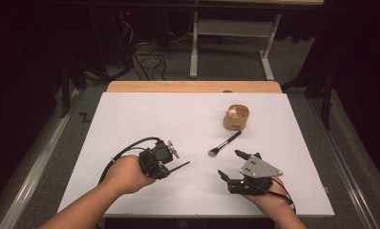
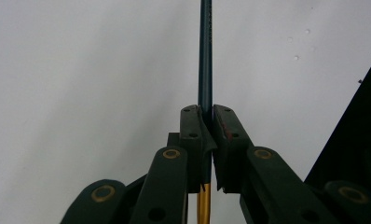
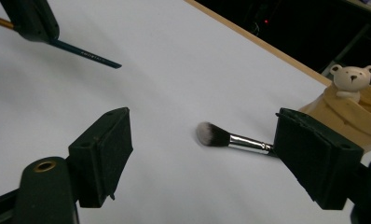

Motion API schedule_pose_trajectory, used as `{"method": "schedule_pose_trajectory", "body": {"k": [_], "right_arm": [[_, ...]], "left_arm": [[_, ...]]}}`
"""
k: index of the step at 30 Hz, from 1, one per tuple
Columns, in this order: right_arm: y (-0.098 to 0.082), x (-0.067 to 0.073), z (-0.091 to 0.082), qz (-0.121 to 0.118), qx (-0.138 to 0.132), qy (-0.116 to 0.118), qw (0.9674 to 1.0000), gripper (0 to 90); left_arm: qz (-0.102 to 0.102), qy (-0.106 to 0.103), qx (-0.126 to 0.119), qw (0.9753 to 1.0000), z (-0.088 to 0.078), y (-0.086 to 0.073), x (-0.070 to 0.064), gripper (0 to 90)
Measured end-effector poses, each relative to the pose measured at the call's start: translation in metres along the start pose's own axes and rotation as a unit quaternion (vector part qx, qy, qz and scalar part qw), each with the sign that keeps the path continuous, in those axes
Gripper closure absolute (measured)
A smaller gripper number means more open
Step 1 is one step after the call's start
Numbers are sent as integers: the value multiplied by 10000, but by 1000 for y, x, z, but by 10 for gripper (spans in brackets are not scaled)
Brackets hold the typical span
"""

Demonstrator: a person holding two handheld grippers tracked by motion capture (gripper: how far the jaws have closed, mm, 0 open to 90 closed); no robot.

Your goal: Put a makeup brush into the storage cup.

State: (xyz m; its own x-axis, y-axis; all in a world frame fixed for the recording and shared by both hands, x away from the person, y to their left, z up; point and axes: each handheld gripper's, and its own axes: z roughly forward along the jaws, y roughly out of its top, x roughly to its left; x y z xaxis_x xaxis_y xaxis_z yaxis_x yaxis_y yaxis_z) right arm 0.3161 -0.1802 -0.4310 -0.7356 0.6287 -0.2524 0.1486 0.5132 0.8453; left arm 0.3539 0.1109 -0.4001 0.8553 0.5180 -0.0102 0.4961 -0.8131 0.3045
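**Left tool held a slim pencil-like stick while the right tool lined up on the makeup brush**

At the left, the left tool (image 1: 171, 167) was clamped on a thin dark stick with a gold end (image 2: 205, 56), held just above the white tabletop (image 1: 145, 114) and pointing right. In the middle lay the makeup brush (image 1: 225, 143), flat on the tabletop, bristles toward the person, handle aimed at the wooden cup with a bear figure (image 1: 237, 117) beyond. At the right, the right tool (image 1: 228, 164) stood apart, empty, short of the brush. A good pick would likely straddle the metal ferrule (image 3: 249, 143), jaws crosswise to the handle, low enough to pinch without scraping.
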Motion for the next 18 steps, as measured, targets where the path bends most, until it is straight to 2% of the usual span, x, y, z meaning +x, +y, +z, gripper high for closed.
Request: {"method": "schedule_pose_trajectory", "body": {"k": [5, 10, 15, 18], "right_arm": [[6, 6, 3, -509, 151, 61, 9986, 250], [10, 11, 6, -796, 264, 97, 9964, 286], [11, 18, 10, -1196, 334, 7, 9923, 296], [12, 21, 10, -1241, 275, -67, 9919, 306]], "left_arm": [[4, 22, 30, 10000, -3, 4, -2, 829], [28, 8, 67, 10000, -2, 7, -4, 829], [85, 29, 132, 9999, -1, 11, -8, 829], [147, 44, 151, 9998, -2, 14, -9, 829]]}}
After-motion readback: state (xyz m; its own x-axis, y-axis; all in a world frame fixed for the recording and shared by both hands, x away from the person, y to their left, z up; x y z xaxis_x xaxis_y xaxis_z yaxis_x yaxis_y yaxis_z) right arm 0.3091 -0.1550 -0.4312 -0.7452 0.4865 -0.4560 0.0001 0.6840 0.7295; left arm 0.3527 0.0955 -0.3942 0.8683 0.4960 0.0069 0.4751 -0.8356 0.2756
